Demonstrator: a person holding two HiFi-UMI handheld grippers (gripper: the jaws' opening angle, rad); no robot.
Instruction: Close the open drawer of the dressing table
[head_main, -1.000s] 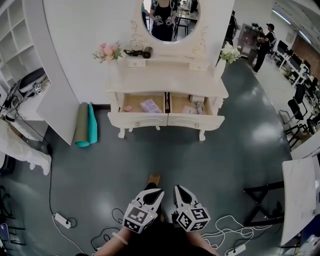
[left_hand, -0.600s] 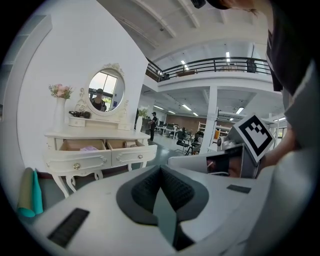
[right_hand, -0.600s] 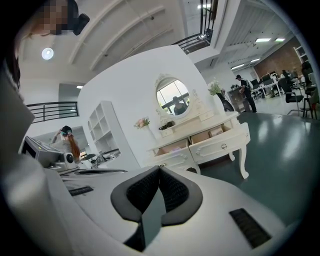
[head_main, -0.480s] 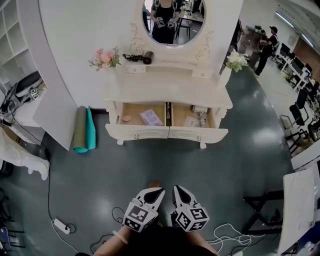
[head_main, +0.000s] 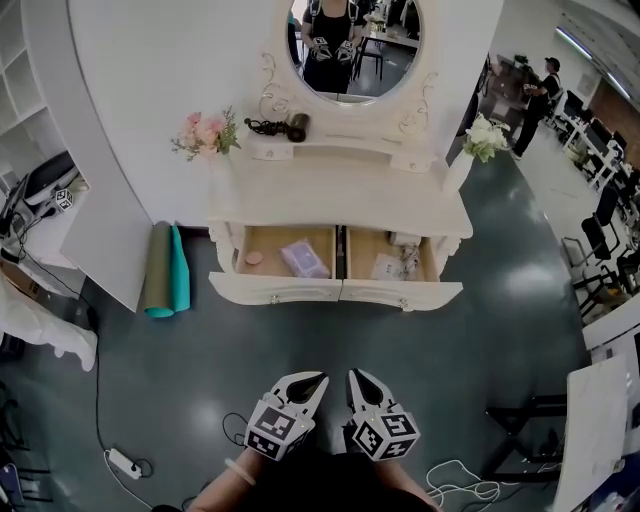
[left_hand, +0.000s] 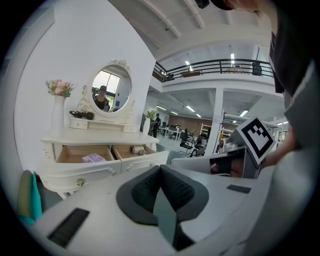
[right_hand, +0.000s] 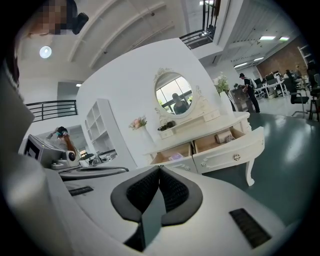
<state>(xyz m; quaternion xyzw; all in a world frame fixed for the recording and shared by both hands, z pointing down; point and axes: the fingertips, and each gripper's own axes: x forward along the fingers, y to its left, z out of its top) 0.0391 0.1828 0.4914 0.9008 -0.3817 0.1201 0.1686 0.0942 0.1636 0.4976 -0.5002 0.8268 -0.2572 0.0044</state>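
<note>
Your left gripper and right gripper sit pressed together, empty; push the stiff left drawer and right drawer squarely mid-front, where they'll likely slide lightly.

In the lower centre of the head view, the left tool and right tool are white, pointed shells, each topped by a marker cube printed with black-and-white squares. Their pads are black and ribbed. The person wears a dark top and a thin pale band at the left wrist.
</note>
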